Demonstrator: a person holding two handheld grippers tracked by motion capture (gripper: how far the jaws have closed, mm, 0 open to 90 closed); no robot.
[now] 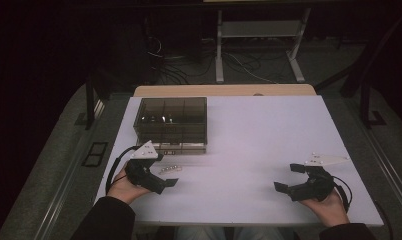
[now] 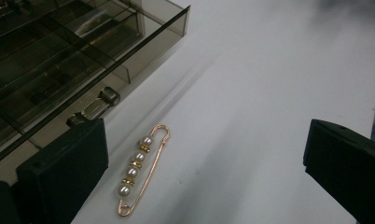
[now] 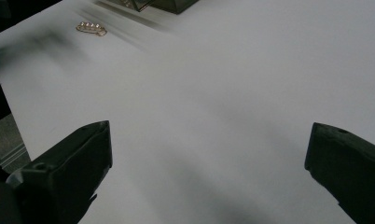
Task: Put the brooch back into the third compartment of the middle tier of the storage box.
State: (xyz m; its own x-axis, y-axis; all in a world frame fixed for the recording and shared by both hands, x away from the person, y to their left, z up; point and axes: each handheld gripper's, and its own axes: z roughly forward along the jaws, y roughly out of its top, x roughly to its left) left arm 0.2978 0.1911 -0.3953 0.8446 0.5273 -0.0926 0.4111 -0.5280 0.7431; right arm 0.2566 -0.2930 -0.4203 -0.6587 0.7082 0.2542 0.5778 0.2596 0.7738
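Observation:
A gold safety-pin brooch [image 2: 139,156] with several pearls lies flat on the white table [image 1: 269,130], just in front of a smoked clear organiser box [image 1: 171,122]. My left gripper [image 1: 166,170] is open around the brooch [image 1: 170,170], one jaw on each side, without touching it. In the left gripper view the brooch lies close to the left jaw of the gripper [image 2: 204,172]. My right gripper [image 1: 287,177] stands open over bare table at the front right. From the right gripper [image 3: 206,172] the brooch [image 3: 91,29] looks small and far off.
The box [image 2: 59,60] has several compartments and a low drawer with a metal handle [image 2: 94,107] facing me. Its corner [image 3: 167,4] reaches the top of the right gripper view. Beyond the table's far edge are a desk frame [image 1: 259,45] and cables on the floor.

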